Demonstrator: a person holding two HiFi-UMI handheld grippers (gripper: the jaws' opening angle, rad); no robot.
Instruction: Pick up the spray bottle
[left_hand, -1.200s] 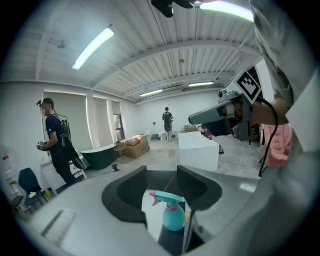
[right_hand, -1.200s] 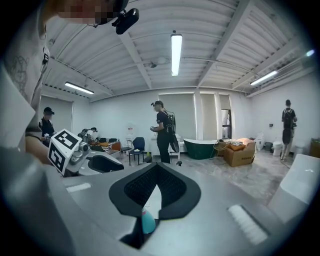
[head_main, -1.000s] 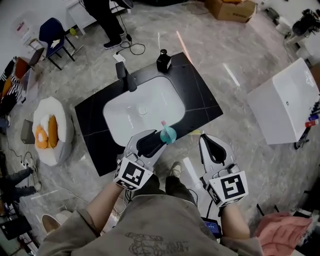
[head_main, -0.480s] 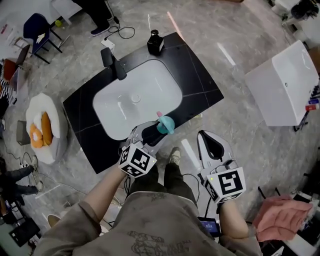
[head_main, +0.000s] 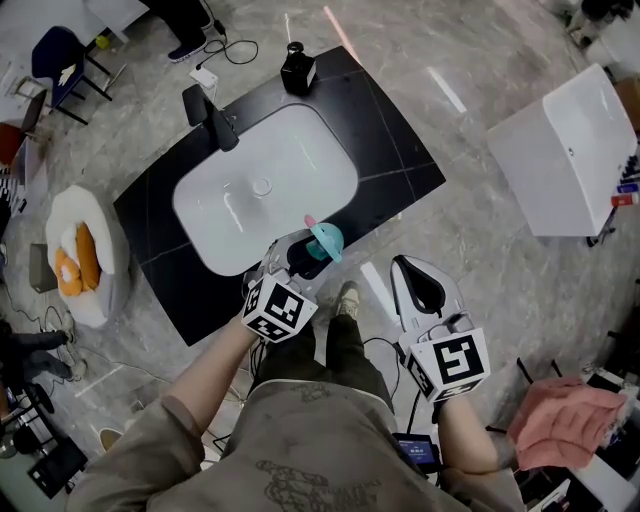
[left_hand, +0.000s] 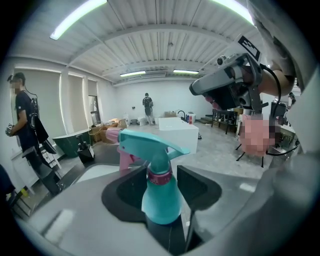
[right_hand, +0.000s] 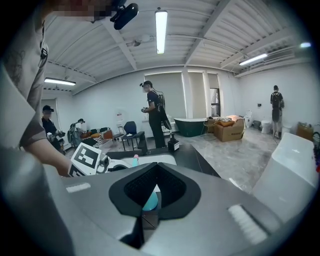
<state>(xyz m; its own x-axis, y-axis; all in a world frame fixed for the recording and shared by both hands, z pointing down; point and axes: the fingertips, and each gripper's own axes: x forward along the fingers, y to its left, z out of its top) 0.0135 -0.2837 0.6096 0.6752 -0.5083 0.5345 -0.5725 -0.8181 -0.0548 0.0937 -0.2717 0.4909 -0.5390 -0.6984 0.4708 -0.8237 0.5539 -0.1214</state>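
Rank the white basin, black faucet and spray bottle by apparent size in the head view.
1. White basin.
2. Black faucet and spray bottle look about alike; the left gripper hides part of the bottle, so unranked.

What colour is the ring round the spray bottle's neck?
Magenta neck ring on the teal spray bottle; see left gripper view.

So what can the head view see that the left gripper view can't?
Only the head view shows the sink's drain, the pink cloth and the marker cube on the left gripper. Only the left gripper view shows the ceiling lights and the dark pink ring round the bottle's neck. Both show the teal spray bottle held between the left gripper's jaws, by the white sink.
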